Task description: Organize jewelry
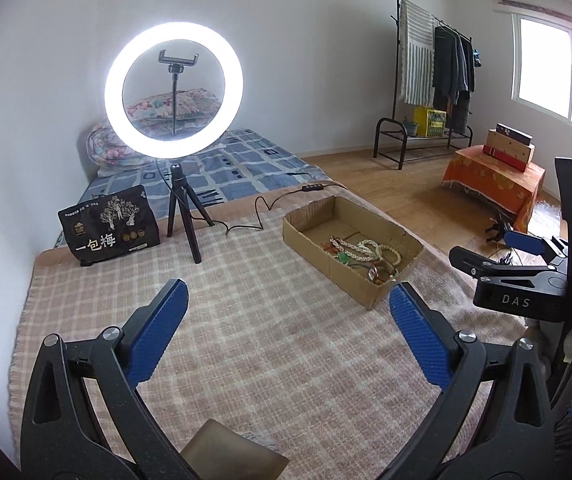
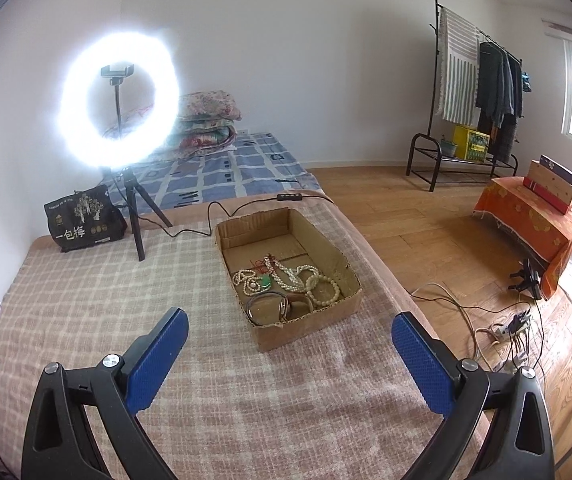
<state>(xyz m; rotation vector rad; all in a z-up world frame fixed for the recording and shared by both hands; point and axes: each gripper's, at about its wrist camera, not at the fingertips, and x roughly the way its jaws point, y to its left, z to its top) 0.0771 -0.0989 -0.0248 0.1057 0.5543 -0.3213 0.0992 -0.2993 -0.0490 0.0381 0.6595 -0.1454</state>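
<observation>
Bedroom in a home. A low mattress (image 2: 237, 168) with folded quilts (image 2: 205, 124) lies against the wall; a clothes rack (image 2: 482, 92) hung with garments stands on the wood floor (image 2: 426, 216) near a window (image 1: 558, 76); a ring light (image 1: 173, 90) stands nearer.

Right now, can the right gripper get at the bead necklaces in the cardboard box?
Probably yes. The right gripper is open and empty, the cardboard box has no lid, and the bead necklaces lie exposed; only bare blanket lies between.
</observation>
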